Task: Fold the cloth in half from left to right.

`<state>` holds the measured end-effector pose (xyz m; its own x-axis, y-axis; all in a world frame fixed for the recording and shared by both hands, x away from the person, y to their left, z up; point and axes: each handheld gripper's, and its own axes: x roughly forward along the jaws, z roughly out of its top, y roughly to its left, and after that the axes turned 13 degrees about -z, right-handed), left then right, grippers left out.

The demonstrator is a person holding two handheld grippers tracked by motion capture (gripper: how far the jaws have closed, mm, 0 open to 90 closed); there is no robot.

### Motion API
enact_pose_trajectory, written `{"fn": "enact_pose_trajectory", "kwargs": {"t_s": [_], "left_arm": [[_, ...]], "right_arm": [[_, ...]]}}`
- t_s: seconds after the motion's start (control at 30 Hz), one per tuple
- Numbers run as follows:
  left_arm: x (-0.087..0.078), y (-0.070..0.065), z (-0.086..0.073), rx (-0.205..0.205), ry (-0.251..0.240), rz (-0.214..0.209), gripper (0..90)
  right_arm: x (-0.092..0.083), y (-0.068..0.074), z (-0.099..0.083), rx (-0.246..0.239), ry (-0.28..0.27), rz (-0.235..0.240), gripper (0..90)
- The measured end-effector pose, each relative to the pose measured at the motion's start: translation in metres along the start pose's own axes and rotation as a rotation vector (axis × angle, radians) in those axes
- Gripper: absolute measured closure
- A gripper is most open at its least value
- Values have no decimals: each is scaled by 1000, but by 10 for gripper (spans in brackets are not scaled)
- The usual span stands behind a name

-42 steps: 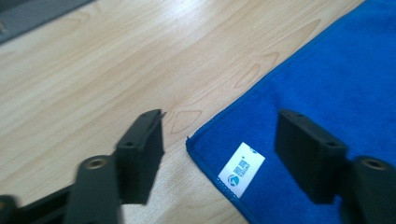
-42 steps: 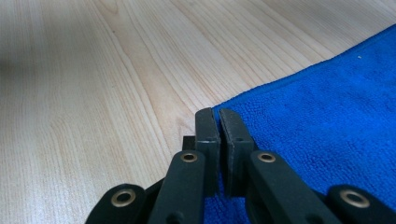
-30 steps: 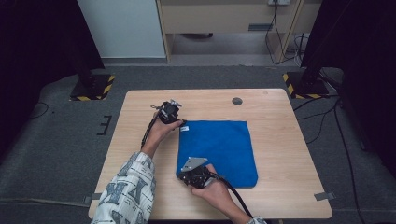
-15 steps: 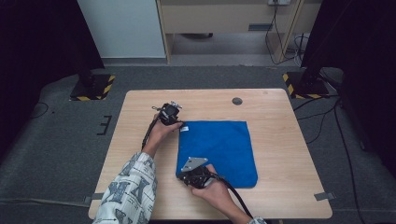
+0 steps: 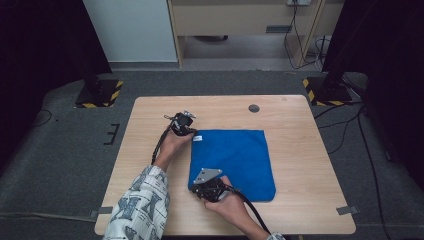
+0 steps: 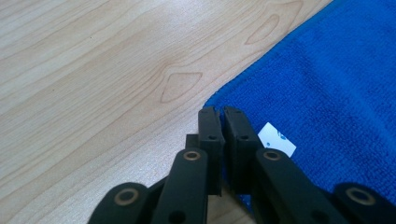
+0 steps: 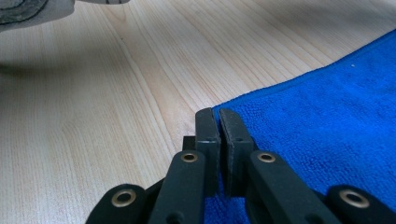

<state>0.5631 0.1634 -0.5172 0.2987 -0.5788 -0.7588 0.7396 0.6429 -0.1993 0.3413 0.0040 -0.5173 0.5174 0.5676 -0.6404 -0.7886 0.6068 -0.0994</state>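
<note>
A blue cloth [image 5: 235,160] lies flat on the wooden table [image 5: 300,150]. My left gripper [image 5: 193,135] sits at the cloth's far left corner, beside a small white tag [image 6: 277,139]. Its jaws have just been closing and now meet on that corner [image 6: 220,112], with the cloth's edge pinched between them. My right gripper [image 5: 196,188], with a grey three-cornered plate on top, is at the near left corner. In the right gripper view its jaws [image 7: 217,114] are shut on that corner of the blue cloth [image 7: 327,116].
A small dark round disc [image 5: 254,108] sits on the table near its far edge. A patterned sleeve [image 5: 142,210] comes in at the lower left. Bare wood stretches left of the cloth. Striped stand bases [image 5: 100,92] stand on the floor beyond the table.
</note>
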Motion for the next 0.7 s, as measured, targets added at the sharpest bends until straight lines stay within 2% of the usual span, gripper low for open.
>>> {"fn": "enact_pose_trajectory", "kwargs": {"t_s": [0.33,0.57,0.7], "left_arm": [[-15,-2,4,-2,-39,-7,879],[-33,-10,12,5,-80,-7,880],[-42,-12,16,15,-81,-13,880]], "right_arm": [[-6,1,4,1,-15,-10,876],[-11,4,9,-2,-26,-16,877],[-15,6,14,-12,-34,-18,877]]}}
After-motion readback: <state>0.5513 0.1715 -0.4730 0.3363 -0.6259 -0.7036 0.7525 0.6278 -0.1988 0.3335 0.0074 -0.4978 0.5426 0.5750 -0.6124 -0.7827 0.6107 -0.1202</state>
